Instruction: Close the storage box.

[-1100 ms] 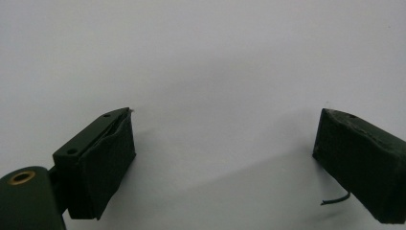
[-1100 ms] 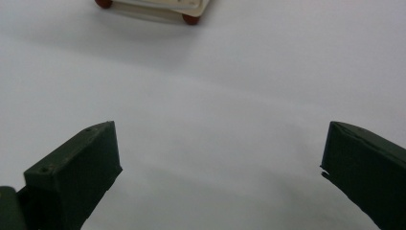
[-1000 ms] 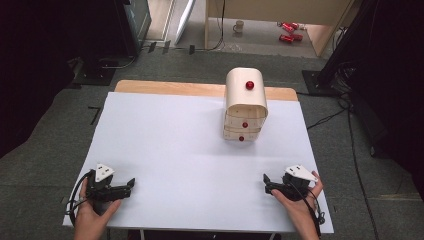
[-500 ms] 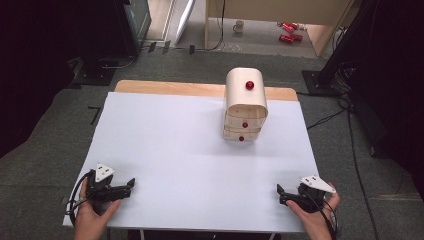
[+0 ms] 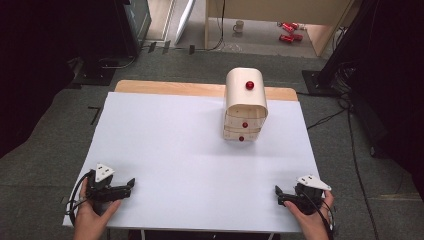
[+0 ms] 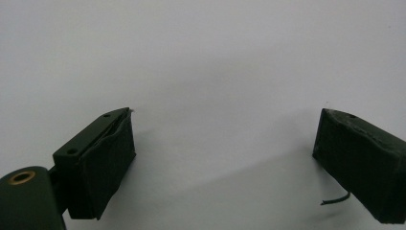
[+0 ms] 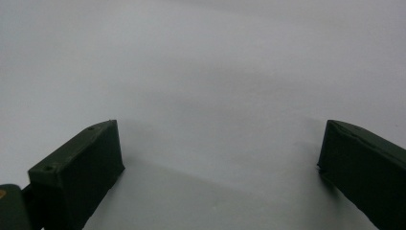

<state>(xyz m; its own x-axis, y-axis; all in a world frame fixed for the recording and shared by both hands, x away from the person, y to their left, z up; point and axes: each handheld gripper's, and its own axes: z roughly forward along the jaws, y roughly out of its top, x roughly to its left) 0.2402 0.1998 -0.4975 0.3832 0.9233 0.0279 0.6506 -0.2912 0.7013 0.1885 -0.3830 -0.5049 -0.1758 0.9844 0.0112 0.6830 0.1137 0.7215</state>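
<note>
A small cream wooden drawer chest [image 5: 245, 105] with red knobs stands on the white table [image 5: 190, 150], toward the far right; its drawers look closed. My left gripper [image 5: 131, 183] rests near the front left corner, held by a hand, pointing right. In the left gripper view its jaws stand wide apart over bare white surface, left gripper [image 6: 225, 139] open and empty. My right gripper [image 5: 278, 194] sits near the front right corner, pointing left. The right gripper [image 7: 220, 148] is also open with nothing between its jaws.
A wooden strip [image 5: 165, 88] edges the table's far side. Beyond it on the floor are a mug [image 5: 239, 26], red cans [image 5: 287, 31], cables [image 5: 350, 145] and dark equipment stands [image 5: 100, 40]. The chest is far from both grippers.
The right gripper has pulled back toward the front edge and slightly right. The left gripper has stayed in place.
</note>
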